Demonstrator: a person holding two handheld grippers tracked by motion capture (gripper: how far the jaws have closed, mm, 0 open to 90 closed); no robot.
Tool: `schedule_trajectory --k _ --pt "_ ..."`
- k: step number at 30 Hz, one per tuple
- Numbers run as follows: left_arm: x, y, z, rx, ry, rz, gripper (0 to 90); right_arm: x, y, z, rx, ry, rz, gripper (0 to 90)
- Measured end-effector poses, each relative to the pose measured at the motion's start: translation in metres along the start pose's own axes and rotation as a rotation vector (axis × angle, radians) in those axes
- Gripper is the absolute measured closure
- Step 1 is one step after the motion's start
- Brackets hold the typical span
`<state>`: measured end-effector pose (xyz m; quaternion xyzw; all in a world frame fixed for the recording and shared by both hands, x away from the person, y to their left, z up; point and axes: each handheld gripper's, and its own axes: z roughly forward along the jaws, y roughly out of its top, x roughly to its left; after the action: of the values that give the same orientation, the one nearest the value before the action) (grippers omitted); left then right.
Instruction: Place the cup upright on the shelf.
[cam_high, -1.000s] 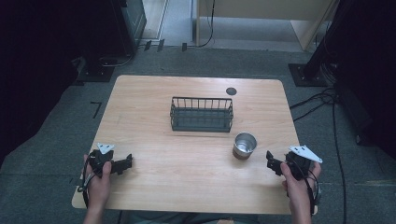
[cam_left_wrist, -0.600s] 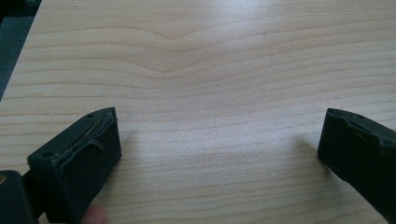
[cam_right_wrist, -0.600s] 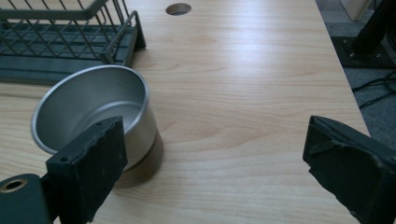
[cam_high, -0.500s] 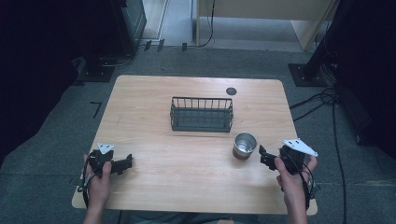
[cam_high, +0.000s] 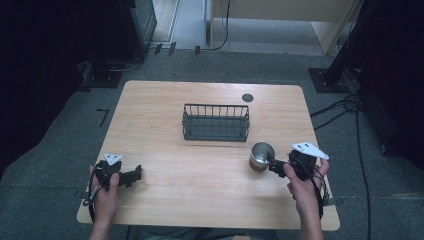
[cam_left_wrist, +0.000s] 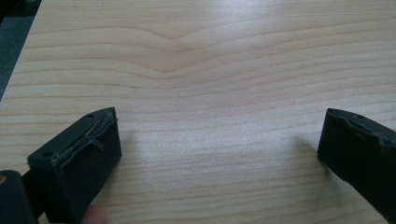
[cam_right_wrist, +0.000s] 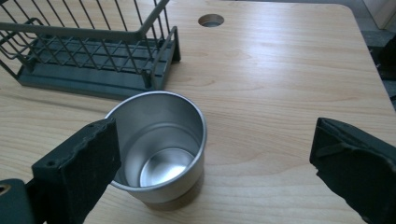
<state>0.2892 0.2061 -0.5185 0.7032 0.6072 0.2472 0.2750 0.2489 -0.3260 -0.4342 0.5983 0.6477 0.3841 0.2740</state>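
A shiny steel cup (cam_high: 261, 155) stands upright and empty on the wooden table (cam_high: 210, 200), just in front of the right end of a dark wire basket (cam_high: 216, 122). My right gripper (cam_high: 273, 165) is open and sits close beside the cup on its right. In the right gripper view the cup (cam_right_wrist: 159, 144) is right ahead, partly behind the left jaw, with the basket (cam_right_wrist: 88, 51) behind it. My left gripper (cam_high: 135, 175) is open near the table's front left, over bare wood. Between its jaws the left gripper view has nothing but the table (cam_left_wrist: 205, 70).
A round cable hole (cam_high: 247, 98) marks the table behind the basket, also visible as the hole (cam_right_wrist: 210, 20) in the right gripper view. Dark equipment and cables (cam_high: 345, 107) lie on the grey floor around the table.
My right gripper has moved left and forward, from near the table's right edge up to the cup. The left gripper has stayed put.
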Motion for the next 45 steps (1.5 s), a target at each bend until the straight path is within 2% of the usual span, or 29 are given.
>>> schedule_trajectory --k 15,19,24,33,45 --pt "0.0 0.0 0.0 0.0 0.0 0.0 0.0 0.021 0.004 0.016 0.026 0.075 -0.018 0.0" --pt "0.0 0.0 0.0 0.0 0.0 0.0 0.0 0.026 0.002 0.022 0.033 0.082 -0.011 0.0" --pt "0.0 0.0 0.0 0.0 0.0 0.0 0.0 0.03 0.0 0.029 0.049 0.085 -0.005 0.0" --pt "0.0 0.0 0.0 0.0 0.0 0.0 0.0 0.037 -0.008 0.043 0.079 0.064 -0.021 0.0" --pt "0.0 0.0 0.0 0.0 0.0 0.0 0.0 0.039 -0.02 0.055 0.115 0.051 -0.016 0.0"
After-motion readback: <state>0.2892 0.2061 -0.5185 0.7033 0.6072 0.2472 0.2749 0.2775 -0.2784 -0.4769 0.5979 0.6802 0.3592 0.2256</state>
